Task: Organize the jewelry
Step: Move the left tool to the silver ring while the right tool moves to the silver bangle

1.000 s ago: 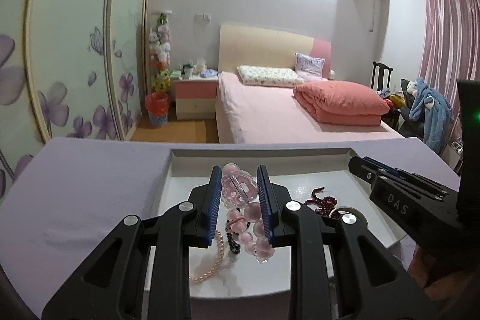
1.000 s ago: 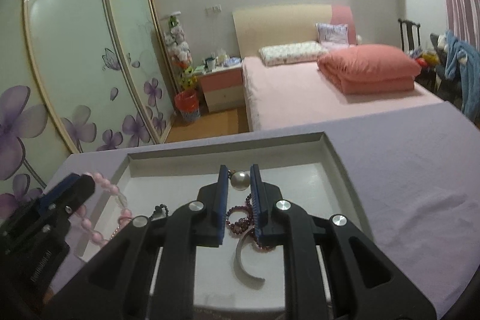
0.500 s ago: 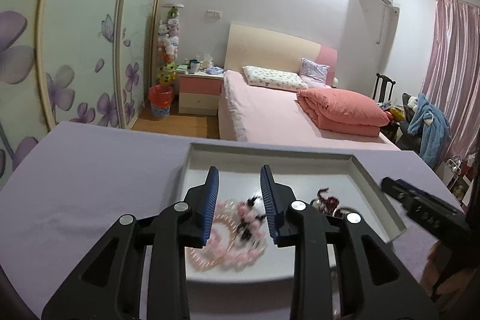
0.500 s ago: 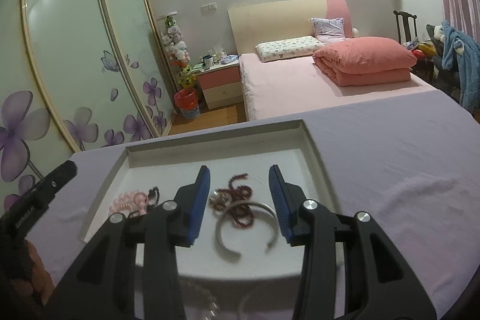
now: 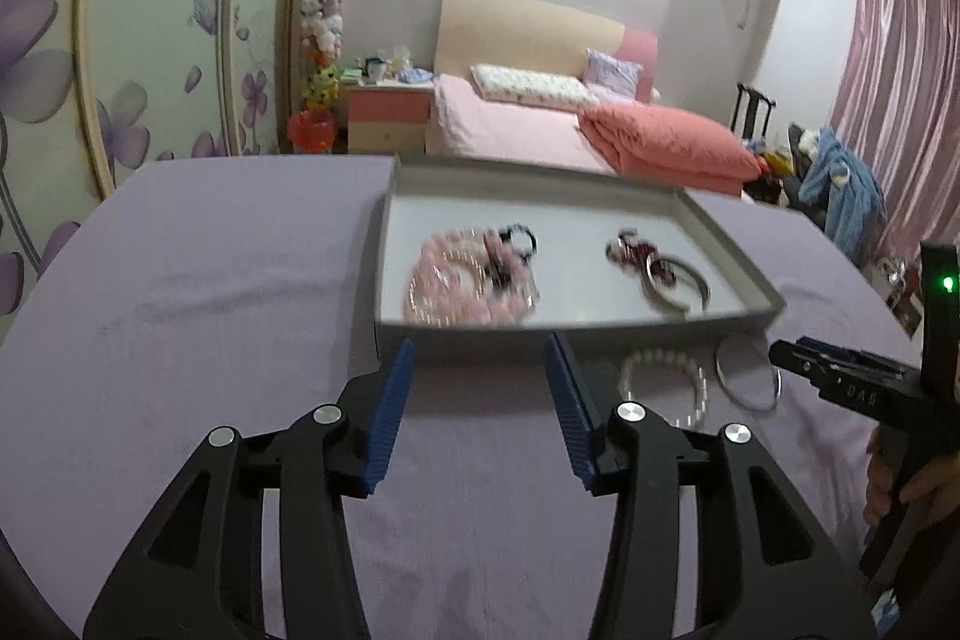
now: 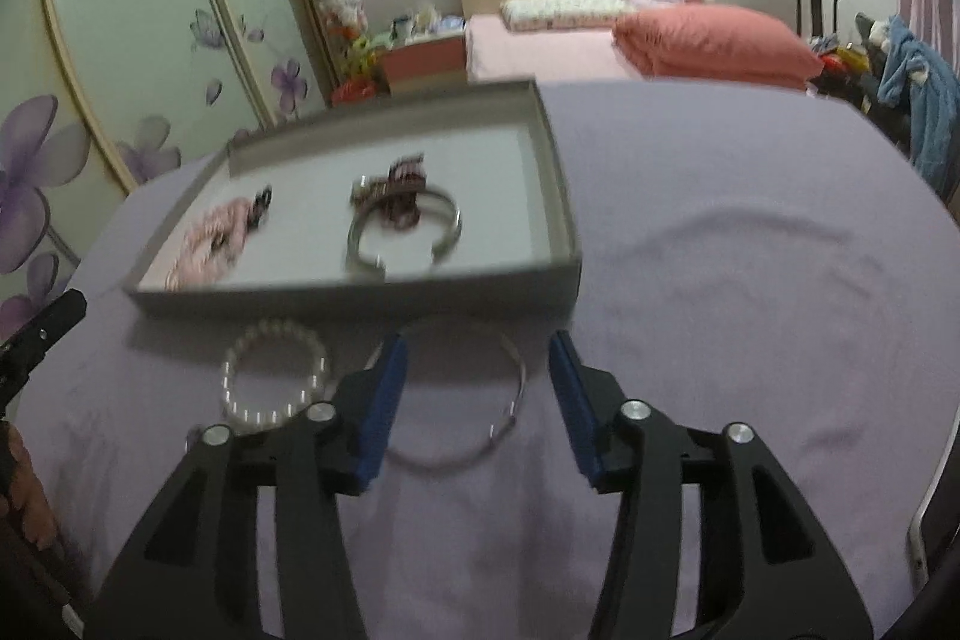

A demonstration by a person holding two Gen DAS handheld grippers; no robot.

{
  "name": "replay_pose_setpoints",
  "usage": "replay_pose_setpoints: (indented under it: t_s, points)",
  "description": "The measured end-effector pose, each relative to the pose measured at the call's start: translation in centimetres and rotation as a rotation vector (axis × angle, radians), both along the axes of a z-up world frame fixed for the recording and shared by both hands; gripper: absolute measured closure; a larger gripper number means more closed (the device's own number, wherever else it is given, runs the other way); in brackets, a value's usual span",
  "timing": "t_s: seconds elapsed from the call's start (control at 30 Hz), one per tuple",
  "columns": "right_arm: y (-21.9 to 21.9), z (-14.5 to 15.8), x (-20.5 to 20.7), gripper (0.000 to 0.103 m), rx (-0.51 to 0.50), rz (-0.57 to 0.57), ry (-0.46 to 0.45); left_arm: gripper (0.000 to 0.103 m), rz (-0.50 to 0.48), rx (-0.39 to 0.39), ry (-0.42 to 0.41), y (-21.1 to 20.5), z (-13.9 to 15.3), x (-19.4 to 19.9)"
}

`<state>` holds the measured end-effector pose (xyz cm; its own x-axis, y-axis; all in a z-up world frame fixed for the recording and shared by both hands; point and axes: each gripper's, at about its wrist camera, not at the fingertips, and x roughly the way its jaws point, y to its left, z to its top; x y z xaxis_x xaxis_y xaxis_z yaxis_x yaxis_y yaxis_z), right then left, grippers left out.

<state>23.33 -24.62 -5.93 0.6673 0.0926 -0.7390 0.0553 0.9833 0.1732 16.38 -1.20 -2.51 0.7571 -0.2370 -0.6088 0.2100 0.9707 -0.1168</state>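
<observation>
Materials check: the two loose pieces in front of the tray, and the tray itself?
Beaded bracelet: round whitish beads with a soft sheen, pearl-like; real pearl, glass or plastic not discernible.
Thin bangle: slim silvery hoop with bright glints, likely polished metal.
Tray: flat matte grey walls with crisp folded-looking corners, probably cardboard; rigid plastic possible.

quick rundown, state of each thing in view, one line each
left hand-held gripper: open, empty
right hand-held gripper: open, empty
tray: lidless, on the purple cloth
pink bead strands: heaped in tray
silver cuff: in tray, dark red beads on it
white bead bracelet: on cloth, outside tray
thin silver bangle: on cloth, outside tray
</observation>
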Motion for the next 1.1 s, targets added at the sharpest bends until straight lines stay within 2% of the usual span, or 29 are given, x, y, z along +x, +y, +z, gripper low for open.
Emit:
replay_pose_setpoints:
  t_s: [0.07, 0.2, 0.37, 0.5, 0.53, 0.7, 0.83, 1.1]
  points:
    - [0.6, -0.3, -0.1, 0.038, -0.018, 0.021, 0.016, 0.052, -0.015, 0.009, 0.01, -0.2, -0.3, -0.1]
    - [2.0, -0.8, 0.4, 0.028, -0.086, 0.07, 0.051, 0.047, -0.052, 0.022, 0.019, -1.2, -0.8, -0.6]
    - [3.0, -1.9, 1.7, 0.026, -0.156, 0.099, 0.087, 0.047, -0.091, 0.039, 0.034, -2.2, -1.5, -0.9]
    - [3.0, -2.0, 2.7, 0.027, -0.154, 0.109, 0.088, 0.047, -0.121, 0.047, 0.045, -2.8, -1.9, -1.4]
    - [3.0, -2.0, 2.7, 0.031, -0.153, 0.115, 0.083, 0.047, -0.127, 0.049, 0.046, -2.9, -2.0, -1.5]
    - [2.8, -1.9, 1.9, 0.031, -0.156, 0.104, 0.083, 0.047, -0.182, 0.066, 0.065, -3.9, -2.5, -1.9]
    - [2.5, -2.0, 0.9, 0.031, -0.152, 0.088, 0.081, 0.047, -0.242, 0.098, 0.089, -5.3, -3.2, -2.1]
    - [2.2, -2.1, 0.4, 0.031, -0.151, 0.086, 0.075, 0.048, -0.295, 0.169, 0.143, -7.2, -4.7, -1.9]
